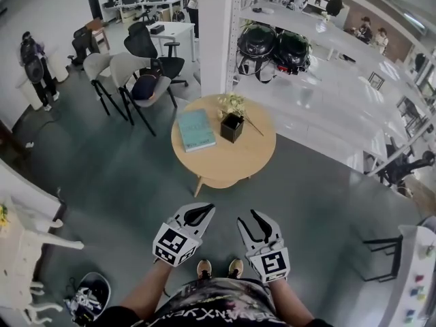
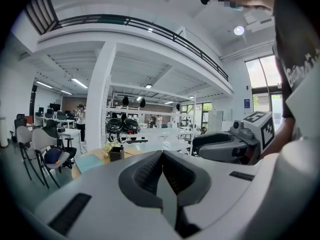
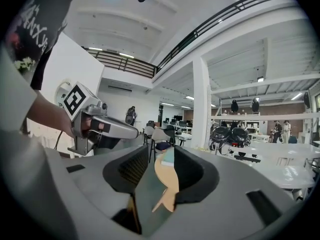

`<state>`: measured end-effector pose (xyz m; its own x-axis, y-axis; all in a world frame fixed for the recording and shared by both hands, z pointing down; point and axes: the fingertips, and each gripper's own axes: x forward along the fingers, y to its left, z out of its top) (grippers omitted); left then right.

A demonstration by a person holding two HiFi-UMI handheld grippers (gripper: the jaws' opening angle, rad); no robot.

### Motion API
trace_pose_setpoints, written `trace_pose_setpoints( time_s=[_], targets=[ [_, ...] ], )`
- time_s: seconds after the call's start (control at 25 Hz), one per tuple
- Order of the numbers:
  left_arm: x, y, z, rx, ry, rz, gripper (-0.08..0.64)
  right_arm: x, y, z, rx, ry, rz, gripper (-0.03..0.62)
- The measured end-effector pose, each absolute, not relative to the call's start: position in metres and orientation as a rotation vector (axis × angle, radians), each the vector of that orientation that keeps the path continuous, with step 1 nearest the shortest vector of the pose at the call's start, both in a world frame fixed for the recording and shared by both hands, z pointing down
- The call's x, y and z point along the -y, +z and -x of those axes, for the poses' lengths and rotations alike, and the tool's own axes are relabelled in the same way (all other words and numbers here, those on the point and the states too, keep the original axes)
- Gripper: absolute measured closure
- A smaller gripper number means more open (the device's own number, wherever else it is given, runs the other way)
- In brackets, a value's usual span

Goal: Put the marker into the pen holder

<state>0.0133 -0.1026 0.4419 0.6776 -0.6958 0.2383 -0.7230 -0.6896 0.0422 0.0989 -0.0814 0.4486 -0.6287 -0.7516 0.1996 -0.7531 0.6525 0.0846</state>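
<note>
The black square pen holder [image 1: 231, 127] stands on the round wooden table [image 1: 225, 162], with pale flowers just behind it. A thin dark stick, apparently the marker [image 1: 254, 126], lies on the tabletop right of the holder. Both grippers hover over the grey floor, well short of the table, near the person's body. My left gripper [image 1: 204, 212] has its jaws together and holds nothing; its own view [image 2: 161, 153] shows the pen holder [image 2: 116, 153] far ahead. My right gripper [image 1: 253, 219] is open and empty, and the table [image 3: 167, 178] shows through its gap [image 3: 161, 153].
A teal book [image 1: 195, 129] lies on the table left of the holder. Behind the table stand a white pillar [image 1: 216, 33] and a shelf with black helmets [image 1: 274, 46]. Chairs [image 1: 129, 73] stand at the far left, and a person [image 1: 35, 67] beyond them.
</note>
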Motion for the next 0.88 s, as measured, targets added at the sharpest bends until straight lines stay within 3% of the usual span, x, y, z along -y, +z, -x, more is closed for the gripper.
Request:
trace_pose_setpoints(
  time_s=[0.16, 0.24, 0.36, 0.88],
  targets=[
    [0.100, 0.438, -0.028, 1.175, 0.316, -2.758, 0.541, 0.080, 0.450, -0.113, 2.663, -0.017, -1.221, 0.462],
    [0.097, 0.436, -0.032, 1.178, 0.318, -2.759, 0.541, 0.079, 0.447, -0.118, 2.665, -0.041, -1.224, 0.535],
    [0.095, 0.433, -0.037, 1.187, 0.320, -2.760, 0.541, 0.077, 0.443, -0.122, 2.672, -0.049, -1.225, 0.586],
    [0.099, 0.427, -0.045, 1.190, 0.311, -2.774, 0.541, 0.082, 0.437, -0.123, 2.691, -0.083, -1.184, 0.592]
  ],
)
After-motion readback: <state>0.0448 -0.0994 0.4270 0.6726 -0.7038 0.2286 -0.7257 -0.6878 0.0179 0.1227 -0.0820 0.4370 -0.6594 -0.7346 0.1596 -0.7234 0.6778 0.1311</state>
